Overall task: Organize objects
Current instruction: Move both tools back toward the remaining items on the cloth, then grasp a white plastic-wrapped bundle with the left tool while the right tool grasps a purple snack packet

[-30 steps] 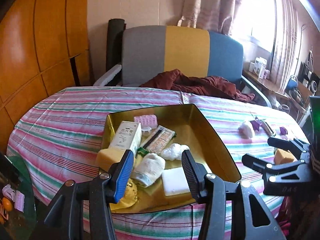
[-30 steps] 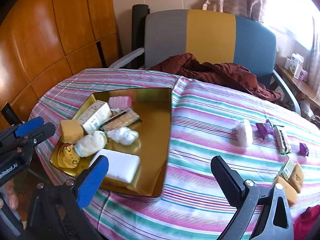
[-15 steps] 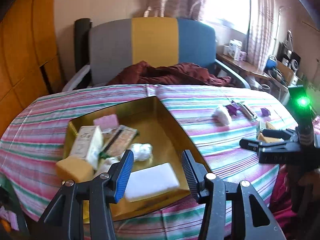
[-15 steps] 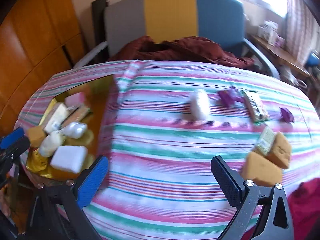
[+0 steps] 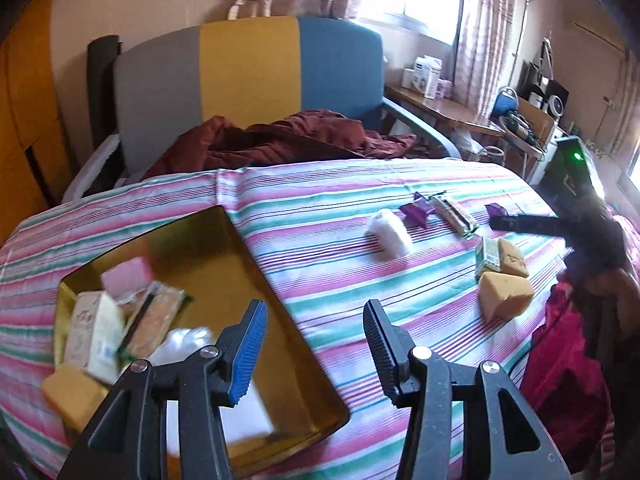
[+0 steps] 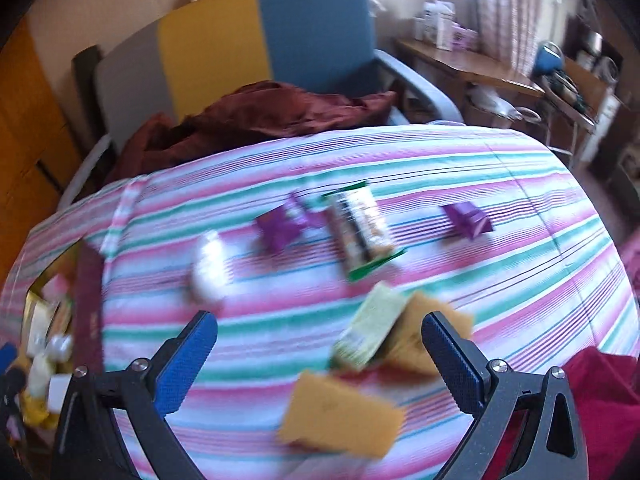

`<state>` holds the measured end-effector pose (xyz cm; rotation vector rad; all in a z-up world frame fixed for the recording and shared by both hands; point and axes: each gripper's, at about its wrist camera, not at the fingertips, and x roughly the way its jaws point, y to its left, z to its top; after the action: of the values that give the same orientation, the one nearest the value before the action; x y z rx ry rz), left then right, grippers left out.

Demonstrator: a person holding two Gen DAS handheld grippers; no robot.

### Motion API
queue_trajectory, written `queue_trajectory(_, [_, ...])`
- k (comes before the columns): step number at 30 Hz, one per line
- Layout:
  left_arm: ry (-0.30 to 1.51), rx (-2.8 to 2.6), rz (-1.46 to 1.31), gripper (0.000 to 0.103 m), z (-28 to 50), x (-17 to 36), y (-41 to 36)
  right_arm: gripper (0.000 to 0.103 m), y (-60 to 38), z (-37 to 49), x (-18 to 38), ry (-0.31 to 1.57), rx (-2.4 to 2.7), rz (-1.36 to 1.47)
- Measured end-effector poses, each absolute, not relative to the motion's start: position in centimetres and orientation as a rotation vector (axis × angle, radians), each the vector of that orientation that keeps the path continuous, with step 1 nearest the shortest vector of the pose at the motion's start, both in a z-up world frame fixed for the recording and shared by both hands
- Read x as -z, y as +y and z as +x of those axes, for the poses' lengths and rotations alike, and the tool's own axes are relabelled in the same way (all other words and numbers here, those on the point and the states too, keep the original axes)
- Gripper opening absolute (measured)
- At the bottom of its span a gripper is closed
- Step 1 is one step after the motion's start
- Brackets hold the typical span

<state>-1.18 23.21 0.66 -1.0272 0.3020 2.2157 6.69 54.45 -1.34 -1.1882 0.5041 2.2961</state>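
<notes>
A gold tray (image 5: 248,248) on the striped cloth holds several items, among them a pink sponge (image 5: 126,278), a pale box (image 5: 94,330) and a white block (image 5: 240,412). My left gripper (image 5: 316,344) hangs open and empty over the tray's right rim. To the right lie a white roll (image 5: 388,232), purple wrappers (image 5: 418,212), a snack bar (image 5: 454,214), a small green box (image 5: 488,258) and two yellow sponges (image 5: 504,294). My right gripper (image 6: 320,352) stands open above the green box (image 6: 372,332) and a yellow sponge (image 6: 340,416); this view is blurred.
A chair with a grey, yellow and blue back (image 5: 248,68) stands behind the table, with a maroon cloth (image 5: 288,140) on its seat. A cluttered side table (image 5: 460,108) is at the far right. A red garment (image 5: 560,360) hangs at the table's right edge.
Both grippers swung to the right. The tray slid to the left of both views. The right gripper left the tray side and came over the sponges and the green box. Both stayed open.
</notes>
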Motion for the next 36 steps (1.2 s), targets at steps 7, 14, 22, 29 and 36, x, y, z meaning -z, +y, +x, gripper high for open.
queue_trajectory(7, [0.322,-2.129,-1.062,0.050,-2.5,0.0,28.0,0.102,61.8,7.4,1.6,0.599,-2.199,-1.108])
queue_trajectory(14, [0.336,-2.051,-1.110,0.050,-4.2,1.5,33.4,0.103,70.1,12.9,-0.5,0.792,-2.051,-0.805])
queue_trajectory(22, [0.268,-1.996,-1.243,0.050,-6.9,4.7,37.4,0.103,71.7,13.0,2.5,0.884,-2.039,-0.832])
queue_trajectory(29, [0.210,-1.978,-1.295,0.050,-9.0,6.6,39.7,0.103,65.8,5.0,1.9,0.670,-2.347,-1.076])
queue_trajectory(36, [0.214,-1.984,-1.267,0.051,-9.9,7.1,41.7,0.100,61.7,-1.6,4.5,0.461,-2.440,-1.299])
